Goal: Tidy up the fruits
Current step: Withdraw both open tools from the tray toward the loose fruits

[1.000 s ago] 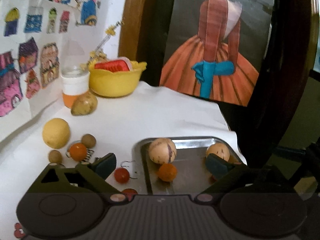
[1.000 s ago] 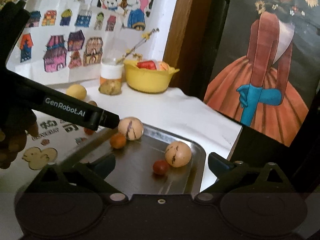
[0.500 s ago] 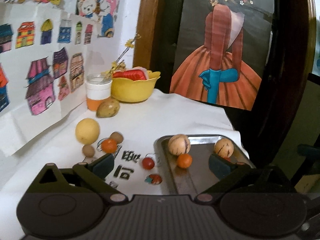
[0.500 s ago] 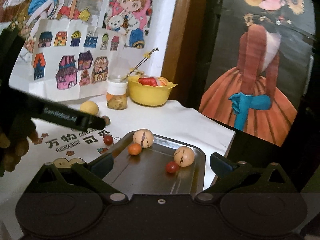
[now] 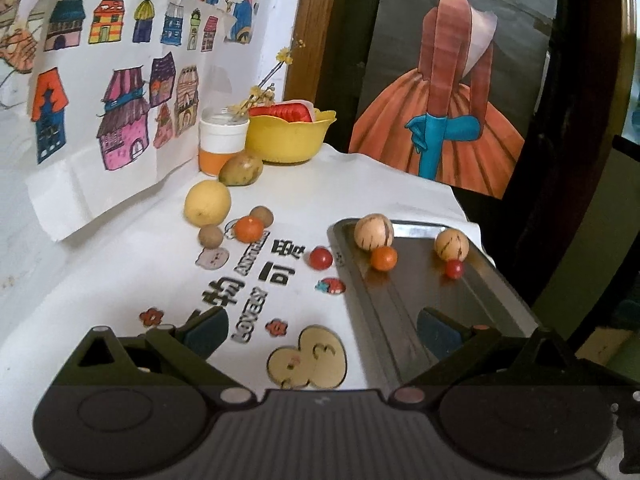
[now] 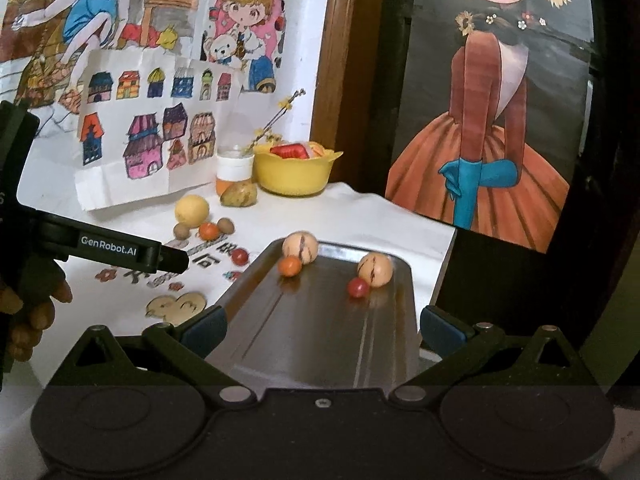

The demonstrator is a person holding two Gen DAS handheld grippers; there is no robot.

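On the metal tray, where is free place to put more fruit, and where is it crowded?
The near half of the metal tray is bare, from the small red fruit toward the right claw. The far end is crowded: two striped fruits and an orange fruit.

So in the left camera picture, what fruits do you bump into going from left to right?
Big yellow fruit → orange tangerine → red tomato on the cloth → small orange fruit in the tray → small red tomato in the tray.
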